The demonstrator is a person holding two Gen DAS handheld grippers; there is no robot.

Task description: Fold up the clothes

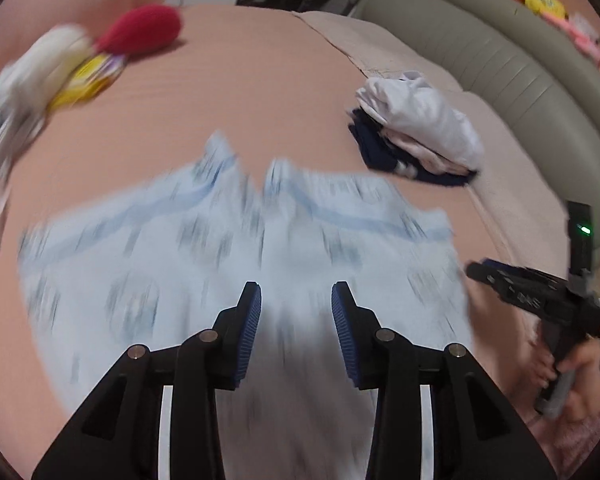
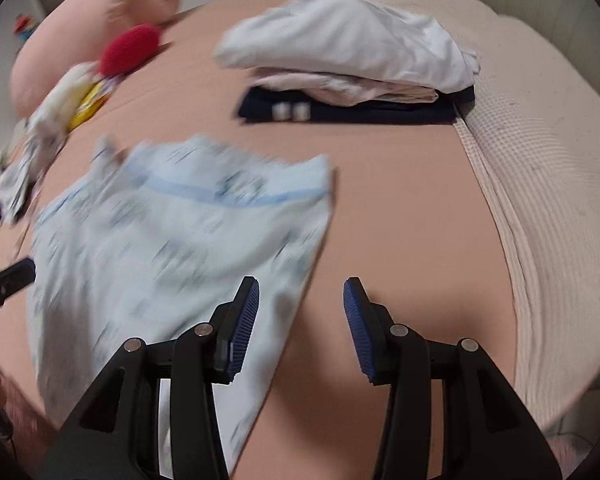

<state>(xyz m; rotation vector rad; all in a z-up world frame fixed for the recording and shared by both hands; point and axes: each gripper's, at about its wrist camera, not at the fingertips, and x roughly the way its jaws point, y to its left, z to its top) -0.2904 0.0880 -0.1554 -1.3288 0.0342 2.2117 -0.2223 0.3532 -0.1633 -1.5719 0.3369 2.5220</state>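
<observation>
We look down both grippers at a bed (image 1: 260,92) covered in a pink sheet. The left gripper (image 1: 296,312) tilts steeply down over a pale blue printed garment (image 1: 204,248) spread flat on the sheet, its jaws apart with nothing pinched between the blue pads; we see only cloth lying beneath the gap. The right gripper (image 2: 300,312) also angles down, jaws apart and empty, its left pad over the garment's (image 2: 172,240) near right edge and its right pad over bare sheet. In the left view, a hand (image 1: 572,372) in a pink sleeve grips the right tool's handle at the frame's right edge. Beyond the garment sits a stack of folded clothes (image 2: 352,64), white on top, navy beneath. A red plush (image 2: 130,48) and a jumble of other items lie far left, near a pink pillow (image 2: 100,20). Motion blurs both views.
</observation>
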